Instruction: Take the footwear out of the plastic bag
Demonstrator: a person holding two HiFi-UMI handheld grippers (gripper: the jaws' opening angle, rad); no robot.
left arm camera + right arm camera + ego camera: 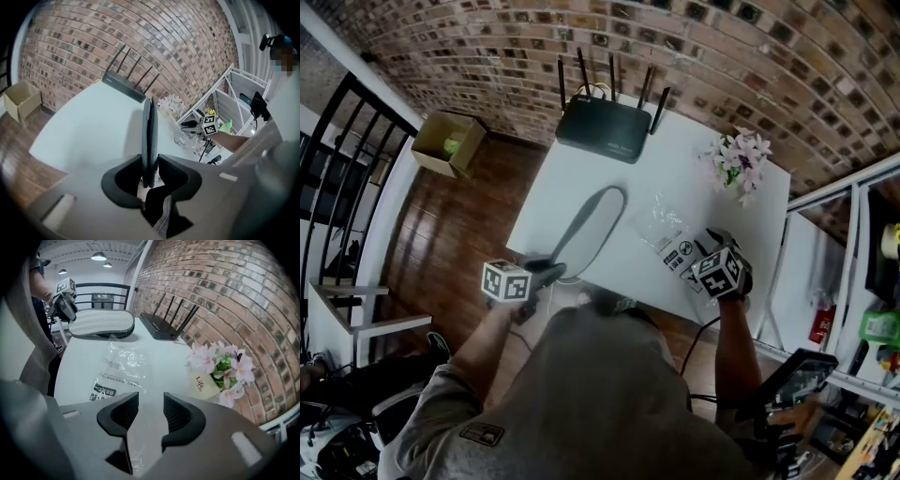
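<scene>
- Slipper (149, 136) first: one end of it is pinched between the pads of my left gripper (150, 164). The rest of the sole sticks straight out ahead of the fingertips, over the white table (89, 131). The grip is narrow and looks firm. I can't see any plastic on the slipper, and I can't tell if its far end touches the table.
- My right gripper (151, 411) has its pads standing apart, pressing on nothing. The near end of the plastic bag (119, 366) runs in under the gap between them. It's only lying on the table there, not pinched.
- Just ahead of the right fingertips the bag is flat and see-through, printed side up. Looks empty to me.
- Past the bag and off to the left of those fingertips is the slipper again with the left gripper on it, well clear of the bag.
- To the right of the right fingertips there's a little pot of pink flowers (225, 366). Furthest out is a black router (161, 326) by the brick wall.
- Progress: I'd call the main bit done, since the footwear's out and the bag is lying empty. What's left is probably setting the slipper down and letting go. I only see one slipper, so no idea if a second was ever part of this.
</scene>
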